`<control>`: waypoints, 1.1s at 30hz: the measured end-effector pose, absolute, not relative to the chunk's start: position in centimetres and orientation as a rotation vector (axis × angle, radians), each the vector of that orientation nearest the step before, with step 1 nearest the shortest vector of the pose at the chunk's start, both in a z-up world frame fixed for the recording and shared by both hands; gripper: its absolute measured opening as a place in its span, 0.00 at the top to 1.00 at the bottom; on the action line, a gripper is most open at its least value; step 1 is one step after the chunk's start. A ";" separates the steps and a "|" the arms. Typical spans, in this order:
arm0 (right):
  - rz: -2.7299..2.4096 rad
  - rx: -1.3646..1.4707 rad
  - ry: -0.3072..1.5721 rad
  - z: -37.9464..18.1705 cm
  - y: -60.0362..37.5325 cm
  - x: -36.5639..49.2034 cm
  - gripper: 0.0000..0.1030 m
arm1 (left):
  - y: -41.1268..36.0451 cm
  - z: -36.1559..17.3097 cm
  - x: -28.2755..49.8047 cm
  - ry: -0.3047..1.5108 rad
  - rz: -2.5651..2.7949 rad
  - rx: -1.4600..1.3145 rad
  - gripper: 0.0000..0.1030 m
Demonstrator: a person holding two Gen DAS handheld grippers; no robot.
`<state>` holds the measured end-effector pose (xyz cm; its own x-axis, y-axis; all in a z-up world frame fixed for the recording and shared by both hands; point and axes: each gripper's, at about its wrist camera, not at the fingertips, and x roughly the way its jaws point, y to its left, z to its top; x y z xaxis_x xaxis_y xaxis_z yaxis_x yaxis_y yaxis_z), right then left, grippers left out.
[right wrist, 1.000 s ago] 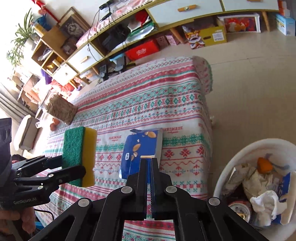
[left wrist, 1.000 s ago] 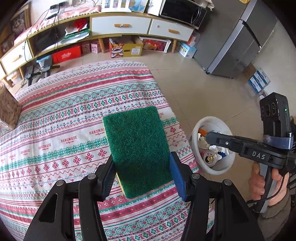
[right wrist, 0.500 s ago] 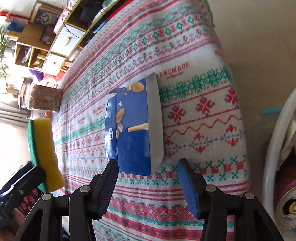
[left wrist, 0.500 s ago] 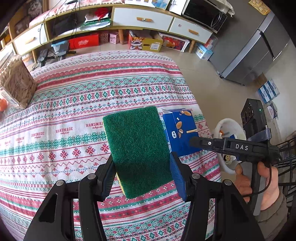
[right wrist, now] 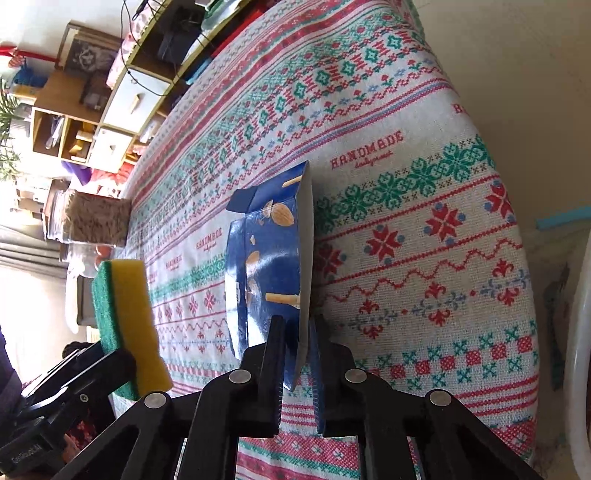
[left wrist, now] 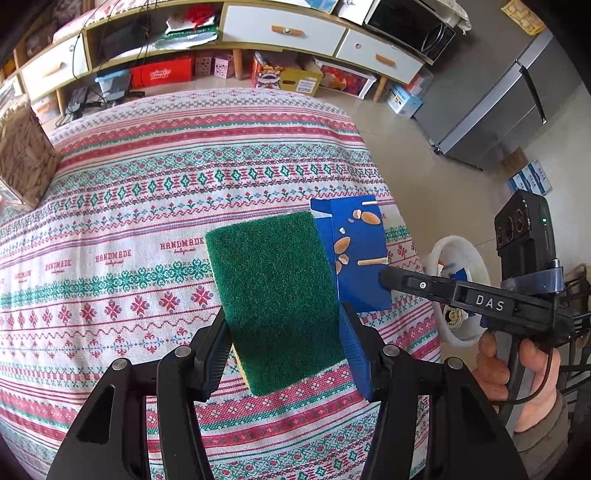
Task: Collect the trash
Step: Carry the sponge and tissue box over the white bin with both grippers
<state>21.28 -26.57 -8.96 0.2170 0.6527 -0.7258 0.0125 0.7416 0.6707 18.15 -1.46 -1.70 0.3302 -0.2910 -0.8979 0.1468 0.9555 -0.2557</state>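
The right gripper (right wrist: 297, 332), jaws just closed, pinches the near edge of the blue box (right wrist: 269, 266) lying on the table (right wrist: 424, 229) near the bin (left wrist: 461, 254), while the left gripper (left wrist: 284, 350) clamps a sponge (left wrist: 273, 295); next, lift the box and carry it over the bin.

Grippers: 2, left gripper (left wrist: 284, 347), right gripper (right wrist: 297, 354)
Sponges: 1, green/yellow sponge (left wrist: 275, 291), in left jaws
Snack boxes: 1, blue box (right wrist: 267, 273), flattened, in right jaws
Bins: 1, white bin (left wrist: 460, 254), on floor by table edge
Tablecloths: 1, patterned cloth (left wrist: 147, 206)
Woven boxes: 1, brown box (left wrist: 24, 162), far left of table
Hands seen: 1, hand (left wrist: 517, 365) on right gripper's handle
Fridges: 1, grey fridge (left wrist: 495, 99)
Microwaves: 1, microwave (left wrist: 410, 27)
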 end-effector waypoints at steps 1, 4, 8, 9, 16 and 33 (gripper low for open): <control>0.492 0.615 1.273 -8.5 -26.6 21.3 0.92 | -1.4 -1.6 18.2 1.201 -0.287 -0.139 0.44; 0.502 0.555 1.216 -6.6 -26.3 21.0 0.95 | -1.4 -1.4 18.2 1.193 -0.293 -0.146 0.44; 0.492 0.464 1.177 -4.9 -26.1 20.5 0.97 | -2.0 -1.0 18.3 1.185 -0.314 -0.139 0.44; 0.492 0.447 1.170 -4.6 -26.1 20.3 0.97 | -2.4 -0.9 18.3 1.182 -0.322 -0.136 0.44; 0.458 0.358 1.104 -2.2 -28.5 18.5 0.97 | -6.1 -0.2 17.8 1.163 -0.413 -0.129 0.44; 0.184 0.387 0.979 2.7 -43.3 13.0 0.97 | -21.4 -1.0 16.6 1.163 -0.708 -0.123 0.44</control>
<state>12.96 -43.29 2.68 0.5491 0.3226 -0.7710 0.0215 0.9167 0.3989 16.60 -21.39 -0.96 0.2089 -0.5681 -0.7960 0.4458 0.7798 -0.4395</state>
